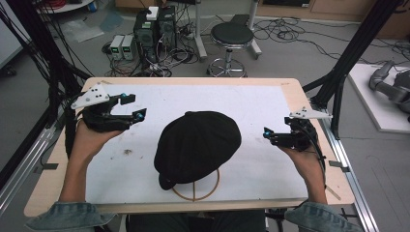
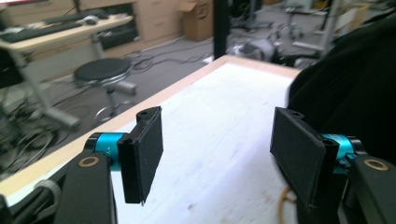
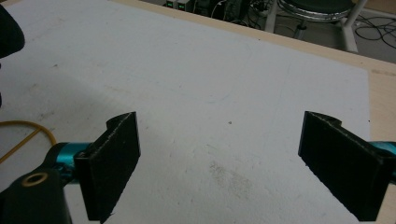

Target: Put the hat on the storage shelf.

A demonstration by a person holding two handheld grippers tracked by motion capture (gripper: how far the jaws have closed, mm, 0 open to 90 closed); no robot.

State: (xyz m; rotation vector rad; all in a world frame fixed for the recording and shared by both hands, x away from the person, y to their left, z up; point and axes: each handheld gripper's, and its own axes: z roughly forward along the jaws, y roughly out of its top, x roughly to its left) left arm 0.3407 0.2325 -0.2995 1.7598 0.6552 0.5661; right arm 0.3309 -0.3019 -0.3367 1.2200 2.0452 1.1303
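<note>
1. A black cap (image 1: 197, 146) sits in the middle of the white table (image 1: 261, 101), perched on a wooden stand (image 1: 196, 189) whose ring base shows at the near edge of the cap. The brim points toward the near left.

2. The left gripper (image 1: 130, 107) hovers left of the cap, apart from it, with its jaws wide and nothing between them. In the left gripper view the cap (image 2: 355, 88) fills the right side, just past the right pad.

3. The right gripper (image 1: 267, 134) hovers right of the cap, also apart, jaws wide and empty. In the right gripper view its pads frame bare table, and a sliver of the cap (image 3: 10, 36) shows at the far left.

4. The cap looks like soft cloth: light, floppy, easy to dent, not fragile. It should sag and fold if lifted from one point only.

5. The cloth seems matte, so the pads should not slip on it; a pinch that gathers a fold ought to hold.

6. Likely best holds: the left and right edges of the crown, one gripper on each, pinching the hem where the cloth is doubled. The brim is probably stiffer and would also serve.

7. Risk: the stand looks light and may tip or drag along if the cap is pulled sideways instead of straight up.
</note>
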